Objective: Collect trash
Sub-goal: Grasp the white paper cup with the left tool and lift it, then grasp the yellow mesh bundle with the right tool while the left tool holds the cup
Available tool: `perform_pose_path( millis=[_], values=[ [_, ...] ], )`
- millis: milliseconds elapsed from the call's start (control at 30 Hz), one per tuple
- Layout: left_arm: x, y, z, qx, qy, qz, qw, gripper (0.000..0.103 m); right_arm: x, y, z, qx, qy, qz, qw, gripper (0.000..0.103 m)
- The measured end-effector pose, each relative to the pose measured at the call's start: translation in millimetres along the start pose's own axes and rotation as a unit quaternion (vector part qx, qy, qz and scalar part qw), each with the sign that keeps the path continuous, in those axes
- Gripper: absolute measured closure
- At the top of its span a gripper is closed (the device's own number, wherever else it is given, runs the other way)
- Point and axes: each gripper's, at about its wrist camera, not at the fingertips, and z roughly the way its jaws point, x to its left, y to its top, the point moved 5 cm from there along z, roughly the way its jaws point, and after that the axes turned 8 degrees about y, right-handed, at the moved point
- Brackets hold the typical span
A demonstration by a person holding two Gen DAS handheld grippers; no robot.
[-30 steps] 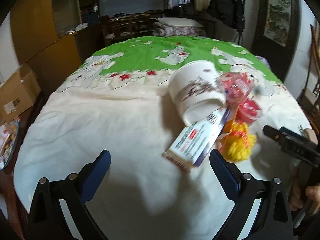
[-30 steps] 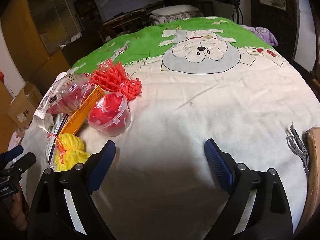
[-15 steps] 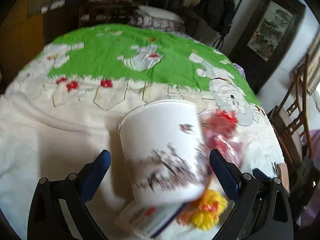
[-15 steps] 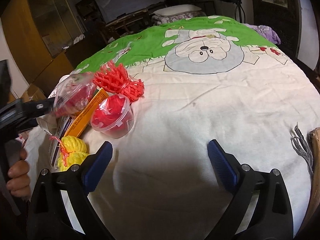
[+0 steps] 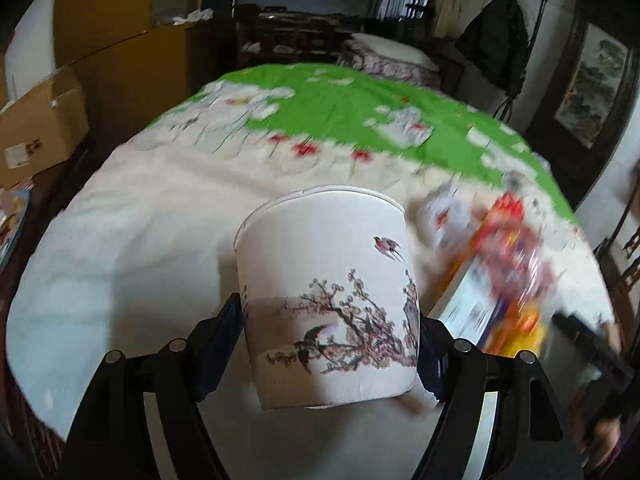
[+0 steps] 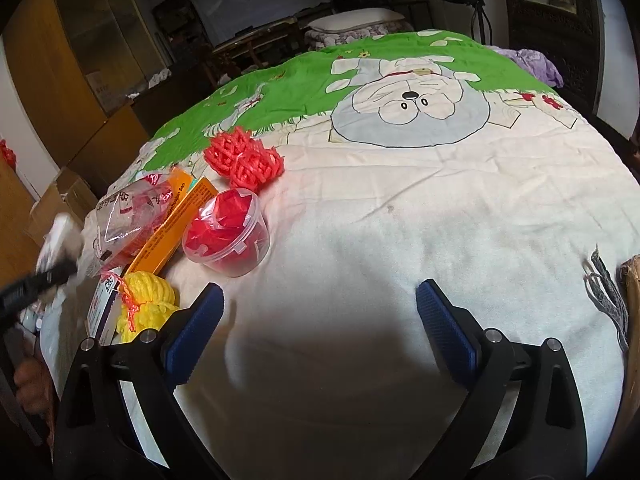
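Observation:
A white paper cup (image 5: pixel 328 280) printed with birds and blossom branches stands between the fingers of my left gripper (image 5: pixel 330 320). Its jaws are closing, and both pads touch the cup's sides. To the cup's right lies a blurred trash pile (image 5: pixel 500 264). In the right wrist view that pile shows a red foam net (image 6: pixel 244 158), a clear tub (image 6: pixel 226 236) with red scraps, an orange box (image 6: pixel 176 224), a crumpled plastic bag (image 6: pixel 132 212) and a yellow net (image 6: pixel 146 312). My right gripper (image 6: pixel 320 304) hangs open over bare bedspread, right of the pile, with nothing between its fingers.
Everything lies on a bed whose cream and green cartoon bedspread (image 6: pixel 400 208) fills both views. Cardboard boxes (image 5: pixel 40 128) and a wooden cabinet (image 5: pixel 112 40) stand to the left. A grey tassel (image 6: pixel 604 292) lies at the right edge. A hand (image 6: pixel 28 380) holds the left gripper.
My left gripper has moved up to the white cup and its jaws have narrowed onto the cup's sides. The right gripper has stayed in place, open.

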Motion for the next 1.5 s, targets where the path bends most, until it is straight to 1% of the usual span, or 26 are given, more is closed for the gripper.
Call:
perform_pose_path(
  millis=[33, 67, 100, 167, 233, 300, 433, 467, 500, 600, 667, 700, 833, 933, 1067, 1100, 1133, 1167, 1200, 1233, 1267, 1333, 1500],
  values=[
    [3.1, -5.9, 1.3, 0.005, 0.006, 0.002, 1.0000, 0.027, 0.2, -0.1, 0.0, 0.000, 0.000, 0.000, 1.000, 0.009],
    [5.4, -10.5, 2.8, 0.008, 0.010, 0.001, 0.9999, 0.024, 0.3, -0.1, 0.0, 0.001, -0.001, -0.001, 1.000, 0.009],
    [9.0, -12.7, 4.2, 0.009, 0.012, -0.002, 0.9999, 0.018, 0.7, -0.3, 0.1, 0.001, -0.002, -0.001, 1.000, 0.009],
    [12.4, -15.3, 7.3, 0.009, 0.013, -0.016, 0.9997, 0.012, 0.7, -0.4, -0.2, 0.002, -0.003, -0.002, 1.000, 0.009],
    [12.0, -15.7, 9.6, 0.007, 0.011, -0.022, 0.9997, 0.009, 0.8, -0.3, -0.1, 0.002, -0.003, -0.002, 1.000, 0.009],
    [7.4, -15.6, 15.0, 0.004, 0.024, -0.016, 0.9996, 0.007, 0.8, -0.2, -0.2, 0.002, -0.003, -0.002, 1.000, 0.009],
    [3.1, -28.5, 27.3, 0.010, 0.057, 0.002, 0.9983, 0.006, 0.9, -0.5, -0.3, 0.001, -0.002, -0.001, 1.000, 0.009],
    [4.0, -32.5, 30.2, 0.009, 0.067, 0.005, 0.9977, 0.006, 0.8, -0.5, -0.3, 0.001, -0.003, -0.002, 1.000, 0.009],
    [5.3, -35.3, 31.2, 0.002, 0.070, 0.006, 0.9975, 0.006, 0.9, -0.5, -0.4, 0.001, -0.002, -0.002, 1.000, 0.009],
    [8.8, -34.6, 31.8, -0.001, 0.057, -0.009, 0.9983, 0.006, 1.5, -0.2, -4.2, -0.007, 0.014, 0.000, 1.000, 0.009],
    [9.1, -34.4, 32.3, -0.004, 0.056, -0.011, 0.9983, 0.006, 6.2, -0.9, -10.7, -0.017, 0.041, -0.007, 0.999, 0.009],
    [8.5, -34.9, 32.3, -0.004, 0.057, -0.009, 0.9983, 0.006, 13.6, -3.0, -15.4, -0.023, 0.060, -0.020, 0.998, 0.009],
    [7.6, -35.9, 31.7, -0.005, 0.057, -0.010, 0.9983, 0.006, 44.5, -11.0, -16.5, -0.015, 0.091, -0.066, 0.994, 0.009],
    [7.7, -36.1, 31.7, -0.005, 0.057, -0.010, 0.9983, 0.006, 67.2, -13.4, -9.5, -0.006, 0.100, -0.090, 0.991, 0.009],
    [7.6, -36.2, 31.7, -0.005, 0.057, -0.010, 0.9983, 0.006, 86.1, -12.7, 6.1, 0.012, 0.102, -0.100, 0.990, 0.010],
    [7.5, -36.2, 31.6, -0.005, 0.057, -0.010, 0.9983, 0.006, 89.5, -12.9, 11.8, 0.019, 0.098, -0.101, 0.990, 0.012],
    [7.6, -36.3, 31.5, -0.005, 0.057, -0.010, 0.9983, 0.006, 92.1, -14.0, 17.6, 0.028, 0.094, -0.103, 0.990, 0.017],
    [7.4, -36.4, 31.3, -0.005, 0.057, -0.010, 0.9983, 0.006, 93.2, -15.1, 24.0, 0.040, 0.089, -0.103, 0.990, 0.031],
    [7.5, -36.7, 31.0, -0.006, 0.056, -0.011, 0.9984, 0.006, 92.9, -17.0, 26.9, 0.047, 0.087, -0.103, 0.990, 0.042],
    [7.7, -37.0, 30.7, -0.006, 0.055, -0.011, 0.9984, 0.006, 93.3, -18.0, 29.7, 0.052, 0.088, -0.103, 0.989, 0.062],
    [7.8, -37.1, 30.5, -0.006, 0.055, -0.011, 0.9984, 0.006, 93.4, -18.2, 29.1, 0.050, 0.087, -0.103, 0.990, 0.065],
    [8.5, -37.2, 29.7, -0.007, 0.051, -0.013, 0.9986, 0.006, 95.0, -18.3, 24.2, 0.038, 0.085, -0.108, 0.990, 0.068],
    [11.5, -36.1, 25.1, -0.011, 0.049, -0.024, 0.9984, 0.006, 93.3, -18.5, 30.9, 0.051, 0.074, -0.106, 0.990, 0.067]
  ],
)
